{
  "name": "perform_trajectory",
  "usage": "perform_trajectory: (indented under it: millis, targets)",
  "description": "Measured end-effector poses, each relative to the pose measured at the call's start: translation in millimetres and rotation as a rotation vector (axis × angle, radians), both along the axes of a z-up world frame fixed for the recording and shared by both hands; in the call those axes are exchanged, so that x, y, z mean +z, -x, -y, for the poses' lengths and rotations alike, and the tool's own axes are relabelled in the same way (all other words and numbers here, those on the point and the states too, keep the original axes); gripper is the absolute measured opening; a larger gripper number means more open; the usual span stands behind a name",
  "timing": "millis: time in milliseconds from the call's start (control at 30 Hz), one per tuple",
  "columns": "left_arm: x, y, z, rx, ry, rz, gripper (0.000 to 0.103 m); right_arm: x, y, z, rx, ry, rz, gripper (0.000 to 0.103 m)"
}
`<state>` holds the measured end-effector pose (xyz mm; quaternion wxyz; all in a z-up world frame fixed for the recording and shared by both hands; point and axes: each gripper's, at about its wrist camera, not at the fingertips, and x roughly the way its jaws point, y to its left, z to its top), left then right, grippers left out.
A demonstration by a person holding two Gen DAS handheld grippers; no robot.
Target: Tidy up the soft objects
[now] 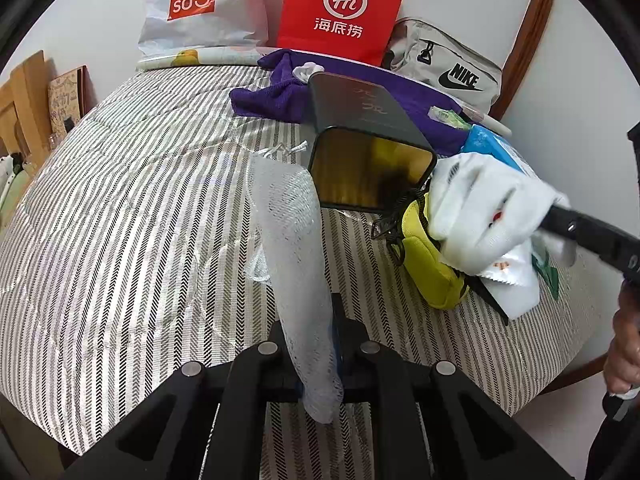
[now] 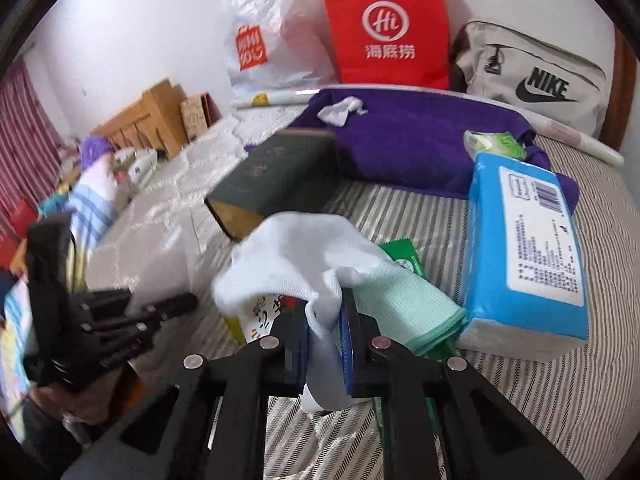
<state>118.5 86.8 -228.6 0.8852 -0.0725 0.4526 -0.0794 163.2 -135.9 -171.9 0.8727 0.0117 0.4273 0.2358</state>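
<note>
Sock (image 2: 304, 264) sits pinched in your right gripper (image 2: 324, 344), jaws closed on it; left gripper (image 1: 316, 360) clamps mesh bag (image 1: 292, 232).

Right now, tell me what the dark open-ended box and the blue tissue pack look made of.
Dark rectangular box: probably matte cardboard or tin; its shiny gold lining reflects light, so the look leaves it open. Blue tissue pack: glossy plastic film, wrinkled and highlighted, with a printed white label.
</note>
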Motion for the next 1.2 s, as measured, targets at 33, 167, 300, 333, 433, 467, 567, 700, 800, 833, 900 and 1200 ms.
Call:
perform_trajectory:
  millis: [33,167,300,333,433,467,567,700,800,833,900,1200]
  targets:
    - [0,0,-1,0.001,0.008,-0.002,0.01,6,2,3,-0.002,-0.004,0.015,0.013]
    - [0,-1,-5,0.007,0.032,-0.006,0.01,23,9,13,-0.028,-0.013,0.058,0.013]
    - [-2,-2,-9,0.022,0.067,-0.015,0.01,34,14,29,-0.066,-0.053,0.061,0.013]
    - [-1,-2,-9,0.023,0.068,-0.018,0.01,36,16,33,-0.074,-0.052,0.065,0.012]
    - [-1,-2,-8,0.022,0.058,-0.02,0.01,42,26,48,-0.096,-0.051,0.074,0.012]
    - [-1,-2,-7,0.022,0.059,-0.022,0.009,43,30,54,-0.1,-0.056,0.076,0.012]
    - [1,-1,-9,0.023,0.089,-0.022,0.009,44,42,70,-0.112,-0.065,0.073,0.012]
    - [10,2,-10,0.026,0.089,-0.001,0.009,40,57,92,-0.131,-0.055,0.066,0.012]
    - [16,5,-8,0.024,0.074,0.007,0.009,33,67,104,-0.144,-0.042,0.056,0.012]
    - [18,5,-7,0.024,0.067,0.01,0.009,31,71,108,-0.149,-0.04,0.058,0.012]
    - [22,6,-3,0.015,0.057,0.015,0.009,26,75,115,-0.159,-0.046,0.052,0.012]
    - [44,11,6,0.004,0.03,0.048,0.009,19,76,136,-0.21,-0.089,0.043,0.009]
